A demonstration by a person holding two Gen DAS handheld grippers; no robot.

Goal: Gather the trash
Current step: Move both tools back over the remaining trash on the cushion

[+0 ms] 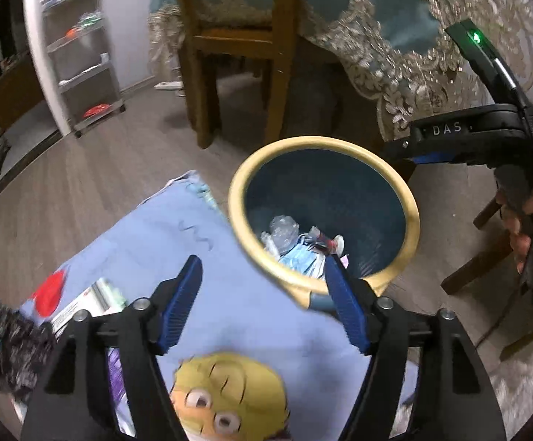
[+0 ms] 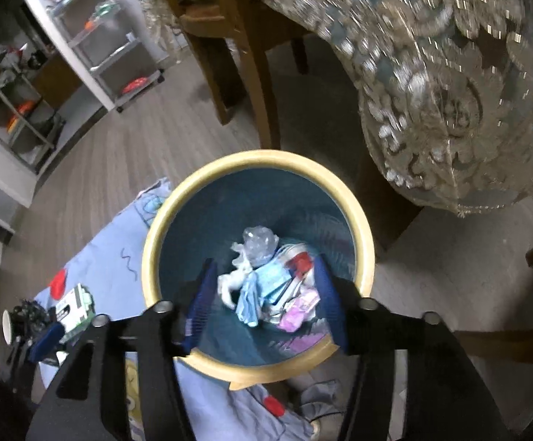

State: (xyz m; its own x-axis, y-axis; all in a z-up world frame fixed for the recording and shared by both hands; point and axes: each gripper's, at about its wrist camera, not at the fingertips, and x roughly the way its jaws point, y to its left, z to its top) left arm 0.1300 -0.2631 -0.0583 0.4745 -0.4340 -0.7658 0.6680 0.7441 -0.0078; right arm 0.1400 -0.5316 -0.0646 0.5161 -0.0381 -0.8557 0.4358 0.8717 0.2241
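Observation:
A round bin with a cream rim (image 1: 238, 191) (image 2: 149, 257) and a dark teal inside stands on the floor. In it lies trash (image 1: 296, 250): a crumpled clear plastic (image 2: 259, 242), a blue face mask (image 2: 263, 283), a white scrap (image 2: 229, 284) and a pink wrapper (image 2: 299, 308). My right gripper (image 2: 265, 261) hangs open straight above that pile, nothing between its fingers. My left gripper (image 1: 262, 268) is open and empty too, over a blue cartoon cloth (image 1: 178, 228) beside the bin. On the cloth's left lie a green-and-white box (image 1: 93, 299) (image 2: 75, 307) and a black patterned wrapper (image 1: 20, 338).
A wooden chair (image 1: 237, 36) and a table with a lace-edged cloth (image 1: 413, 55) stand close behind the bin. A wheeled shelf cart (image 1: 82, 55) is at the back left. More chair legs (image 1: 487, 257) and a pale rug (image 1: 523, 386) are at the right. A paper cup (image 2: 7, 325) sits at the cloth's left.

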